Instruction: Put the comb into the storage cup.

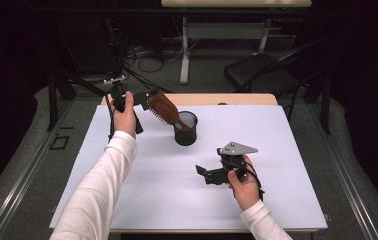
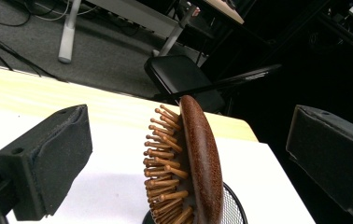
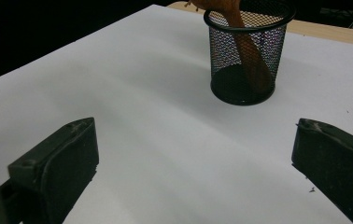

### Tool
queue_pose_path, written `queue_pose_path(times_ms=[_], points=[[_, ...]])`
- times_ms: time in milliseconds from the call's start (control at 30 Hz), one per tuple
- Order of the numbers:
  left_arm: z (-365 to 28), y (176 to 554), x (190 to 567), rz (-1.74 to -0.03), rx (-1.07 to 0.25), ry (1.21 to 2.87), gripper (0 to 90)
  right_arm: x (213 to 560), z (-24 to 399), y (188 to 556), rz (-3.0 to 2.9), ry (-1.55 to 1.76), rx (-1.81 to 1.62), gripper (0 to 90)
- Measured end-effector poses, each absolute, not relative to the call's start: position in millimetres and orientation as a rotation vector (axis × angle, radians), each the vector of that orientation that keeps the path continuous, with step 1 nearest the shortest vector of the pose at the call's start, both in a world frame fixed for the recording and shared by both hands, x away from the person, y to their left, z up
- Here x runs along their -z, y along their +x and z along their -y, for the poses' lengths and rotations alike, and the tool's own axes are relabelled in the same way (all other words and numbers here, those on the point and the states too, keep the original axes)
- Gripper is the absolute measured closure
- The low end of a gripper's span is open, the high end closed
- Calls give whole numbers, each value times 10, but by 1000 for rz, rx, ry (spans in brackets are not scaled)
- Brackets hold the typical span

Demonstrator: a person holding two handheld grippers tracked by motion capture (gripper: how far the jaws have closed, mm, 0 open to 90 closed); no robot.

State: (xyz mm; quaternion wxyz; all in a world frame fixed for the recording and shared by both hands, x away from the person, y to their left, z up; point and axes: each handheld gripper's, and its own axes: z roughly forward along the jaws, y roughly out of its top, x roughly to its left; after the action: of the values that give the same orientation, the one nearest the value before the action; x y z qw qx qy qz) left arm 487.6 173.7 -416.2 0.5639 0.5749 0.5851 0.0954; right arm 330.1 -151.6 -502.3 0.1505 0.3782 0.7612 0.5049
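While the left gripper's (image 2: 184, 158) jaws stand apart, the hairbrush (image 2: 198, 163) leans untouched between them.

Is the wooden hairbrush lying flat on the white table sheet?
No, the hairbrush stands tilted with its handle down inside the black mesh cup, as the right gripper view shows through the mesh.

- A lab or recording studio set up for filming, not a home.
- Black curtains (image 1: 7, 60) close off the sides, leaving the surroundings dark.
- Grey carpet with loose cables (image 1: 149, 59) trailing across it.
- A white sheet (image 1: 177, 195) covers the wooden worktable (image 1: 237, 99).
- A folding chair (image 1: 262, 72) and a second desk (image 1: 227, 20) stand behind.
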Motion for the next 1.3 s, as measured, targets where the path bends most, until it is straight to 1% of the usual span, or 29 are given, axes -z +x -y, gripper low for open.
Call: queue_pose_path(times_ms=[567, 900, 1133, 1300], points=[[-1735, 4774, 4083, -1317, -229, 1434, 5, 5024, 1519, 3304, -2187, 1087, -1449, 4], [-1764, 4702, 4044, -1295, -228, 1522, 8, 5026, 1518, 3305, -2189, 1085, -1450, 4], [-1799, 4659, 4022, -1276, -256, 1561, 9, 5022, 1525, 3305, -2188, 1090, -1447, 4], [-1802, 4616, 4008, -1261, -238, 1581, 10, 5024, 1528, 3308, -2188, 1088, -1446, 4]])
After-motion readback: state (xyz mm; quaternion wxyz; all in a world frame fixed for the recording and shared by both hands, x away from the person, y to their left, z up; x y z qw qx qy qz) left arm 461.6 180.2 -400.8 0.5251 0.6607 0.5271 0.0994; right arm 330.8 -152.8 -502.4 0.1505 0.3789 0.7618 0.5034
